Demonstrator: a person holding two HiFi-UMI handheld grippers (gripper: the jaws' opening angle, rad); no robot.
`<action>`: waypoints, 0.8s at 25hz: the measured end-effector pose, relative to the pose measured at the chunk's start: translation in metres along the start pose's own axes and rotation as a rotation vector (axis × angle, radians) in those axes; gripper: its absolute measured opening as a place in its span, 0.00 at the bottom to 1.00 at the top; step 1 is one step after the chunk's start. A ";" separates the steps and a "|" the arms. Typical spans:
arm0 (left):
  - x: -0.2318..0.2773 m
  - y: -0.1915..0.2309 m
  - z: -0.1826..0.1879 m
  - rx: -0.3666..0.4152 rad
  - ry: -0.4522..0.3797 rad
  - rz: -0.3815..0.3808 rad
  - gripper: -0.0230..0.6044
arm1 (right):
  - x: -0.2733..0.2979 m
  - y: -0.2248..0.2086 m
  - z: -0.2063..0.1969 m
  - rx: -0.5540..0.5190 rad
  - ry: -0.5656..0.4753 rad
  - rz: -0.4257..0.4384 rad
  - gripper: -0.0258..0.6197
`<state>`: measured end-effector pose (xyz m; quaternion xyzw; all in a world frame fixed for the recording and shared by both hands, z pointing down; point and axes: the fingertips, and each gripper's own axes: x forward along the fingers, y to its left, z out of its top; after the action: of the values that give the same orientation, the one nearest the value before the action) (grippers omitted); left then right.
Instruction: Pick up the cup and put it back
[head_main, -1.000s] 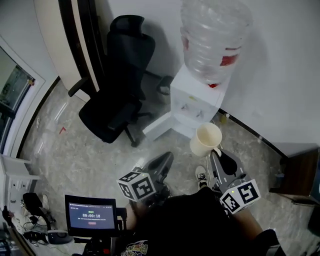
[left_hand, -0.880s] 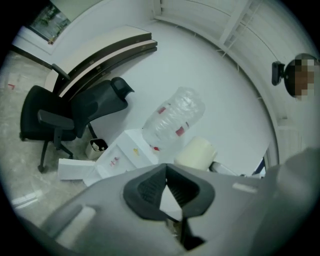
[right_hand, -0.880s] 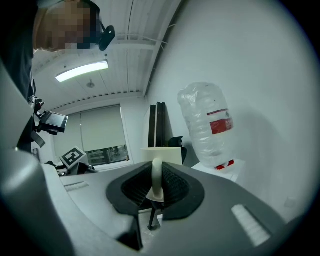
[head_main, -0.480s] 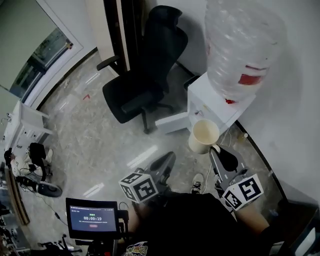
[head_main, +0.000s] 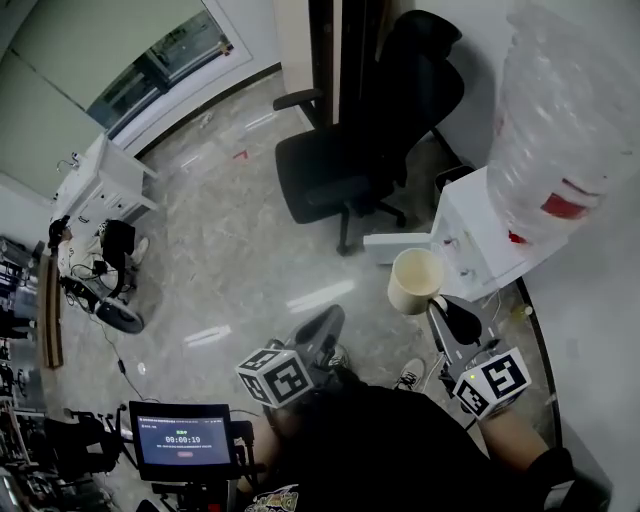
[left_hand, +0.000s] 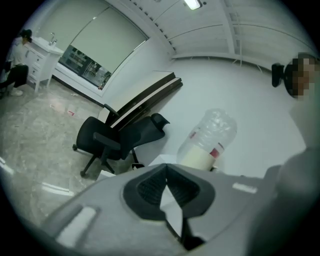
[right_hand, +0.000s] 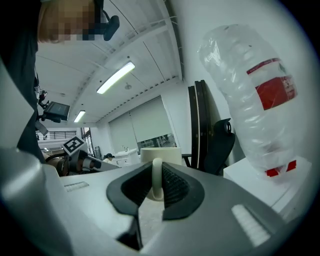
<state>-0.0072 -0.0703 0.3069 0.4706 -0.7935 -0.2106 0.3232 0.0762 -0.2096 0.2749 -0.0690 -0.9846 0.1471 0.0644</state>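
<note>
Marbled office floor (head_main: 230, 270), with cup (head_main: 415, 280) carried in the air beside the water dispenser (head_main: 478, 232).
Right gripper (head_main: 441, 306): jaws were pinched on the cup's handle, mouth up, resting on nothing. Left gripper (head_main: 326, 320): jaws were pressed together, empty. Black office chair (head_main: 360, 170) stood beyond. Step judged: carrying. The next move called for a level descent onto a resting place, then release.

Cream cup (head_main: 415, 281) held aloft by right tool (head_main: 441, 305), black office chair (head_main: 350, 170) behind, water dispenser (head_main: 478, 240) at right
</note>
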 end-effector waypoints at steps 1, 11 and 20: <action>0.001 0.001 0.001 0.010 0.008 -0.002 0.04 | 0.004 -0.001 0.002 -0.001 -0.009 -0.004 0.11; 0.053 0.033 0.021 0.159 0.220 -0.216 0.04 | 0.055 -0.019 -0.017 0.068 -0.041 -0.269 0.11; 0.084 0.066 0.005 0.238 0.527 -0.507 0.04 | 0.104 -0.027 -0.050 0.142 -0.079 -0.579 0.11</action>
<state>-0.0806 -0.1128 0.3720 0.7242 -0.5605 -0.0620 0.3968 -0.0222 -0.2052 0.3421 0.2250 -0.9523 0.1939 0.0700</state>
